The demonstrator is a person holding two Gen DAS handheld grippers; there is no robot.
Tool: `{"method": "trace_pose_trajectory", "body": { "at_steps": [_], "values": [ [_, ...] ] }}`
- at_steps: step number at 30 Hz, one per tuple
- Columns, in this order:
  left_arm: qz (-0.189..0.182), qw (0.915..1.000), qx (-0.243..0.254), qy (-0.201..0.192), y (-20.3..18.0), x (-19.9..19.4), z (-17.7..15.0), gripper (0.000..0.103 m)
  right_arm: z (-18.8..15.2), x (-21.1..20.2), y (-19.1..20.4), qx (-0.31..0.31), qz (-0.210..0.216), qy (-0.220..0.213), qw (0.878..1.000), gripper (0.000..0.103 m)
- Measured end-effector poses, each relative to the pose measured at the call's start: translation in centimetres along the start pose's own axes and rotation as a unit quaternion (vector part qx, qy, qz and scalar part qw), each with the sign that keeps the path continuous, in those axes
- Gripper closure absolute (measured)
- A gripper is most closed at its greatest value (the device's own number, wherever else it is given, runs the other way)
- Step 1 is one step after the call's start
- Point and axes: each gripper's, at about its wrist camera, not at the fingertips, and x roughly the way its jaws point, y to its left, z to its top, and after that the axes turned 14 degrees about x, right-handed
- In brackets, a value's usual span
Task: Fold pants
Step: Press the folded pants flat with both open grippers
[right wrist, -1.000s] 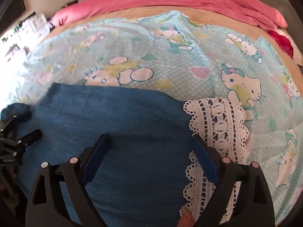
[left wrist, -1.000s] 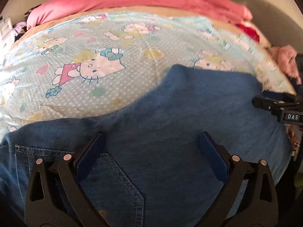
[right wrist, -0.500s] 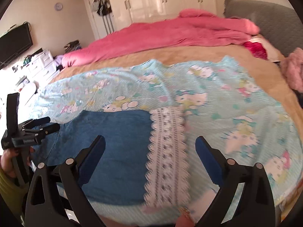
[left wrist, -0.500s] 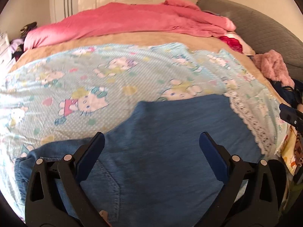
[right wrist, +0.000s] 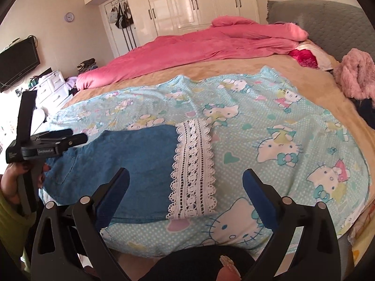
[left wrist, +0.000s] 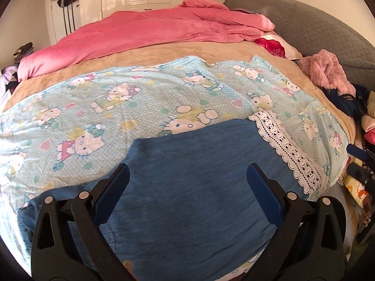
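Note:
The blue denim pants [left wrist: 194, 187] lie flat on the Hello Kitty sheet [left wrist: 117, 107], with a white lace cuff [left wrist: 288, 154] at the right end. In the right wrist view the pants [right wrist: 131, 164] and the lace cuff [right wrist: 192, 171] lie left of centre. My left gripper [left wrist: 187, 182] is open and empty above the pants. My right gripper [right wrist: 185, 187] is open and empty, held above the cuff end. The left gripper [right wrist: 58, 140] also shows at the left of the right wrist view, over the waist end.
A pink duvet [left wrist: 145, 32] lies across the far side of the bed. A grey headboard [left wrist: 316, 30] stands at the right, with a pink fluffy garment [left wrist: 325, 72] and dark clothes by it. White wardrobes [right wrist: 199, 2] stand behind; drawers [right wrist: 51, 86] at left.
Both grippers have risen and pulled back from the pants, so more of the bed and room shows. Both stayed open and empty. The pants lie still.

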Motion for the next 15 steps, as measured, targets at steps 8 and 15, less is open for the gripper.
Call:
{"method": "trace_pose_trajectory", "body": {
  "at_steps": [8, 15],
  "values": [
    [-0.019, 0.999, 0.035, 0.02, -2.2, 3.8, 1.3, 0.009, -1.5, 3.1, 0.4, -0.005, -0.009, 0.044, 0.999, 0.007],
    [-0.044, 0.9963, 0.062, 0.039, -3.1, 7.9, 3.1, 0.009, -2.6, 5.1, 0.3, 0.002, -0.023, 0.068, 0.997, 0.006]
  ]
}}
